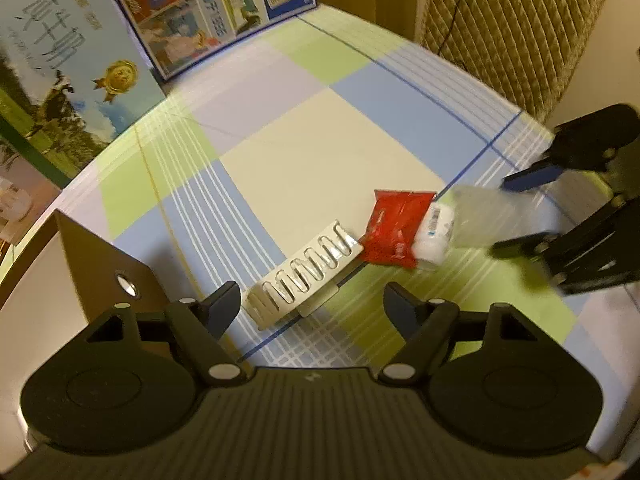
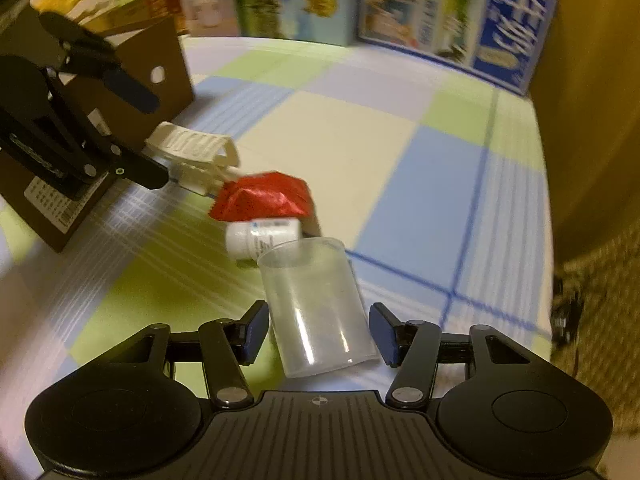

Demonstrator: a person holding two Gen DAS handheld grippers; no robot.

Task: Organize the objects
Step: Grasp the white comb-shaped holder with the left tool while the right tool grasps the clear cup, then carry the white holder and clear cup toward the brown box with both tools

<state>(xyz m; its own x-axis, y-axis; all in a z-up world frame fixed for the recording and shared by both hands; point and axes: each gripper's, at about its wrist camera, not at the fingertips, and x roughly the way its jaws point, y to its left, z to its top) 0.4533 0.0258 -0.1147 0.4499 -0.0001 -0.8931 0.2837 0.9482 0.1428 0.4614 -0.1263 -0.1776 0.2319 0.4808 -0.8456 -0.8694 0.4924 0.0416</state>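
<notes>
Clear cup (image 2: 316, 308) beside white bottle (image 2: 262, 236)

Rack (image 1: 304, 276), packet (image 1: 394, 226), bottle (image 1: 434, 236) in row on surface (image 1: 320, 148) w/ cup (image 2: 316, 308) just past bottle; boxes (image 1: 188, 12) along back.

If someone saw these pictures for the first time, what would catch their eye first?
Probably the crumpled red foil packet mid-table, touching a small white pill bottle lying on its side. Just nearer, a clear plastic cup sits between the open fingers of the right hand-held gripper.
</notes>
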